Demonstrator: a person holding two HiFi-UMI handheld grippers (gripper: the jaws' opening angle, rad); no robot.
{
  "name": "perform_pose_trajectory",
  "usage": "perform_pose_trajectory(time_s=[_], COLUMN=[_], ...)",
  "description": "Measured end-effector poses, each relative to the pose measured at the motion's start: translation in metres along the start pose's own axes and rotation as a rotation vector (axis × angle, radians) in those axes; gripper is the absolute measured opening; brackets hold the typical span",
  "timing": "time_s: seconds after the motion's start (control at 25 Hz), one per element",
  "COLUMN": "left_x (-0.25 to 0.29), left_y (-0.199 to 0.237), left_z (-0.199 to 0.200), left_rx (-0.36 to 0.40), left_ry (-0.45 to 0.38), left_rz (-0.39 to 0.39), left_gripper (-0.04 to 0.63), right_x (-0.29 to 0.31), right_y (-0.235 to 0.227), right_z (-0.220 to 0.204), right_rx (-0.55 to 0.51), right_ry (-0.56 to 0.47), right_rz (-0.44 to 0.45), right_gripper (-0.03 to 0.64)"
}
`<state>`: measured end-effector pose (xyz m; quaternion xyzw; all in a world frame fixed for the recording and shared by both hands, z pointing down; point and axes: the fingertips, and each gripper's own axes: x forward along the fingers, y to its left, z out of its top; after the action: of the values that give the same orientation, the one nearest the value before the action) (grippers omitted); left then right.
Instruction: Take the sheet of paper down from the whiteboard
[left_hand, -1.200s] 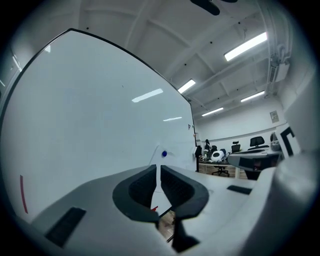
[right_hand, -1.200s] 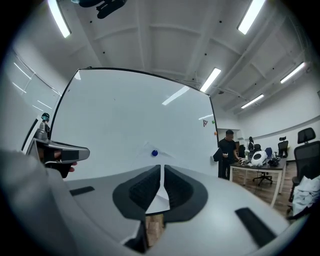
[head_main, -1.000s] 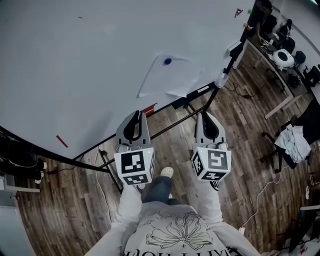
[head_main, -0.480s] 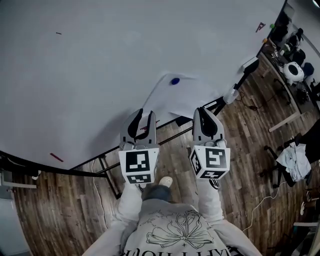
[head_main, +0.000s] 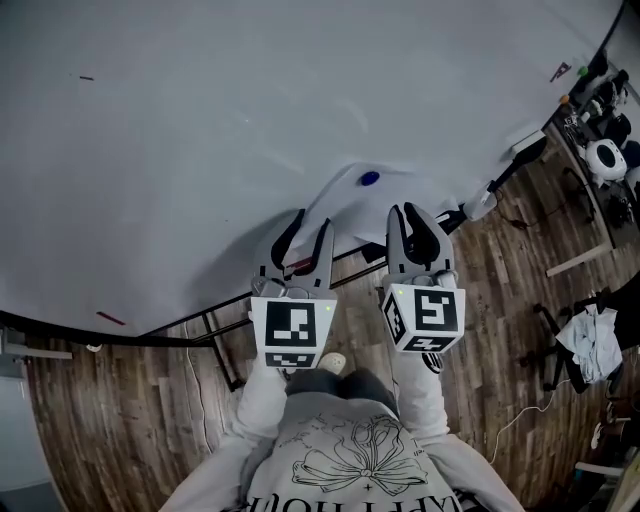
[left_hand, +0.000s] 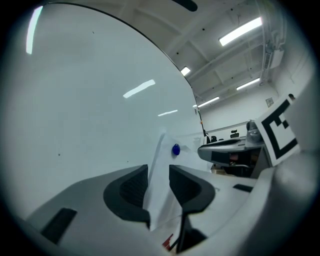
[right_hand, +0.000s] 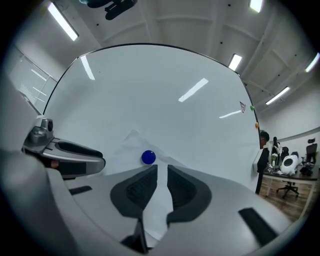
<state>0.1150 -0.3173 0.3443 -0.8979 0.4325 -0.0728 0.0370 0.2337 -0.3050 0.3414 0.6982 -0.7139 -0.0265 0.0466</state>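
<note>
A white sheet of paper (head_main: 350, 205) hangs on the big whiteboard (head_main: 200, 120), pinned near its top by a blue magnet (head_main: 370, 179). My left gripper (head_main: 311, 222) is at the sheet's lower left edge. Its jaws are opening, and the paper (left_hand: 159, 167) shows edge-on in the gap between the pads (left_hand: 131, 187) without being pressed. My right gripper (head_main: 411, 214) is at the lower right part of the sheet. Its jaws are opening too, still narrow, with paper (right_hand: 161, 202) in the slit and the magnet (right_hand: 148, 157) just above the fingertips.
The whiteboard stands on a black frame over a wooden floor (head_main: 130, 420). A red marker (head_main: 110, 319) lies on its ledge at the left. Desks, chairs and gear (head_main: 600, 150) crowd the right side. A cable (head_main: 195, 375) runs across the floor, and a shoe (head_main: 333, 362) shows below me.
Both grippers have moved forward to the sheet's lower edge. Their jaws were shut and now stand apart, the left much wider than the right.
</note>
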Motion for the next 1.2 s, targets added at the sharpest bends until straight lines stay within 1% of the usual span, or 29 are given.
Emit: perform_pose_trajectory(time_s=[0.12,0.24,0.4,0.52,0.84,1.0,1.2], left_x=[0.007,0.011,0.016,0.018,0.026,0.027,0.028], left_y=[-0.004,-0.004,-0.004,-0.006,-0.008,-0.007,-0.010], left_z=[0.004,0.006,0.007,0.008,0.007,0.007,0.009], left_rx=[0.017,0.037,0.044,0.058,0.067,0.057,0.077], left_ry=[-0.001,0.010,0.032,0.048,0.075,0.079,0.086], left_rz=[0.005,0.029,0.060,0.074,0.110,0.141,0.138], left_gripper=[0.115,0.115,0.115,0.115,0.115,0.114,0.114], right_x=[0.009,0.016,0.021,0.026,0.038,0.043,0.044], right_y=[-0.001,0.001,0.003,0.005,0.013,0.014,0.015], right_z=[-0.001,0.001,0.004,0.007,0.009,0.009,0.009], right_rx=[0.003,-0.002,-0.007,-0.014,-0.041,-0.031,-0.025], right_ry=[0.002,0.002,0.001,-0.001,-0.002,-0.004,-0.012], right_rz=[0.023,0.060,0.116,0.156,0.253,0.279,0.306], right_gripper=[0.049,0.055,0.067,0.077,0.105,0.110,0.114])
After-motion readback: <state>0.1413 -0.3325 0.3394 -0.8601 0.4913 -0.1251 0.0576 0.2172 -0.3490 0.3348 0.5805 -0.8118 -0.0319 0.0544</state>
